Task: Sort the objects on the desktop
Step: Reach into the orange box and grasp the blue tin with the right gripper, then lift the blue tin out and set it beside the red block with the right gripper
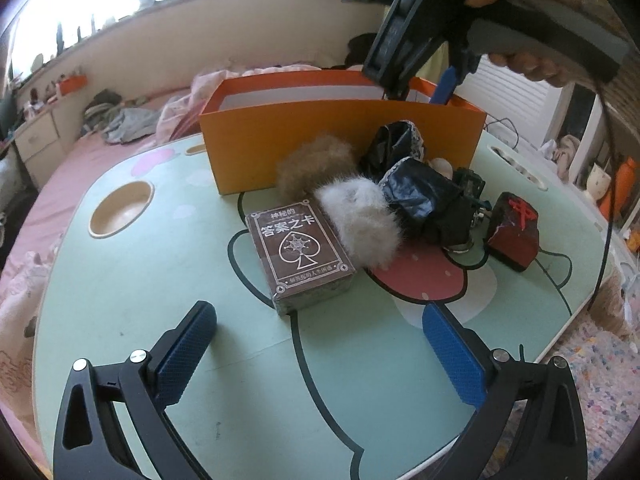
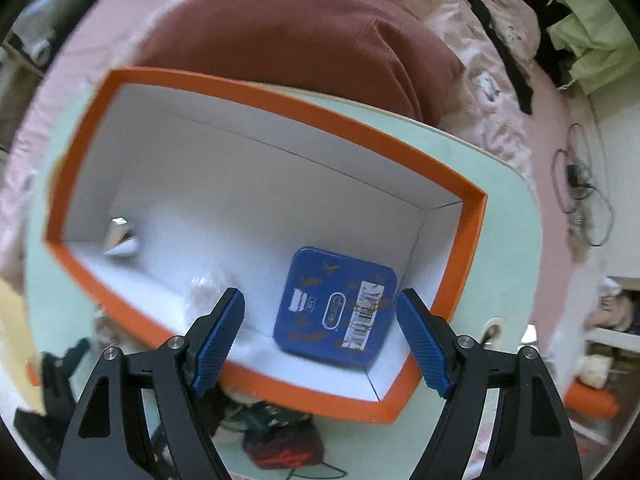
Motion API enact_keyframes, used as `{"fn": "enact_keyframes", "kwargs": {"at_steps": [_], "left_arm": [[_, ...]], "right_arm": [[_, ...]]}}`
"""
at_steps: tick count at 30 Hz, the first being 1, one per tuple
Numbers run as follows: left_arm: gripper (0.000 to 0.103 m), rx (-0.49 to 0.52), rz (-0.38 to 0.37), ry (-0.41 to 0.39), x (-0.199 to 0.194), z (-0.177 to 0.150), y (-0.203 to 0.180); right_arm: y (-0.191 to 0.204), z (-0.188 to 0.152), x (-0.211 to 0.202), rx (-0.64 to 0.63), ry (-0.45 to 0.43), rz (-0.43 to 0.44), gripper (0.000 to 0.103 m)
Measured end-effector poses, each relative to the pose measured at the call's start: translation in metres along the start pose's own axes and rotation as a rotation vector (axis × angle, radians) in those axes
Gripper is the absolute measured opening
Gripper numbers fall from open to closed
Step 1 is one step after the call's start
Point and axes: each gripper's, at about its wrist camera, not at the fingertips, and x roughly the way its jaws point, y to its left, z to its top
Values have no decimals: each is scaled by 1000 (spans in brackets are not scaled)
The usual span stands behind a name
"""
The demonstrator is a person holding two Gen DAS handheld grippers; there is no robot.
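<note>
In the left wrist view my left gripper point(image 1: 320, 356) stands wide open over the mint-green table point(image 1: 120, 300), with nothing between its fingers. Just ahead of it lies a brown card box point(image 1: 300, 256). Behind that sit a white fluffy ball point(image 1: 360, 220), a brown fluffy ball point(image 1: 312, 164), crumpled black bags point(image 1: 424, 196) and a dark block with a red mark point(image 1: 514, 236). The orange box point(image 1: 340, 136) stands at the back, and my right gripper point(image 1: 416, 84) hangs over it. Seen from the right wrist, my right gripper point(image 2: 322, 340) points down into the orange box point(image 2: 280, 104), open. A blue tin point(image 2: 336, 308) lies on the box floor, clear of the pads.
A small silvery object point(image 2: 120, 236) and a clear wrapped thing point(image 2: 204, 284) also lie in the box. The table has a round cup recess point(image 1: 122, 208) at the left. A pink bed point(image 1: 92, 152) with clothes surrounds the table. A cable point(image 2: 580, 192) trails at the right.
</note>
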Motion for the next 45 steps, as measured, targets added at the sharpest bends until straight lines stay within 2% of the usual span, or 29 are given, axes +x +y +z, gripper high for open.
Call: {"fn": "enact_keyframes", "kwargs": {"at_steps": [3, 9, 12, 13, 14, 16, 17, 22, 25, 29, 34, 38, 41, 45], "left_arm": [[103, -4, -4, -4, -1, -1, 1], [103, -8, -11, -9, -2, 0, 2], [103, -7, -10, -8, -2, 0, 2], [103, -8, -12, -8, -2, 0, 2], [103, -9, -11, -9, -2, 0, 1], [103, -10, -13, -9, -2, 0, 2], [103, -9, -14, -9, -2, 0, 2], [102, -10, -17, -11, -1, 1, 3], [103, -9, -16, -10, -1, 1, 3], [103, -9, -15, -10, -1, 1, 3], [103, -3, -12, -8, -1, 1, 5], [103, 1, -7, -5, 0, 2, 4], [103, 7, -1, -1, 0, 2, 4], [103, 15, 9, 3, 1, 2, 3]], "right_arm": [[2, 6, 10, -7, 45, -58, 78], [-11, 23, 29, 34, 85, -86, 78], [-14, 28, 30, 45, 97, -71, 78], [-13, 27, 30, 43, 102, -57, 77], [-13, 28, 30, 44, 103, -25, 69], [-14, 28, 29, 54, 91, 20, 68], [-12, 28, 28, 48, 81, 8, 68], [-1, 26, 18, 35, 10, 9, 68], [-3, 26, -1, 75, -67, 113, 67], [-7, 18, -43, 93, -213, 186, 67], [-22, -17, -96, 109, -399, 285, 67], [-36, -65, -121, 81, -509, 336, 67], [-45, -96, -121, 84, -520, 379, 67], [-60, -124, -93, 111, -492, 417, 67]]}}
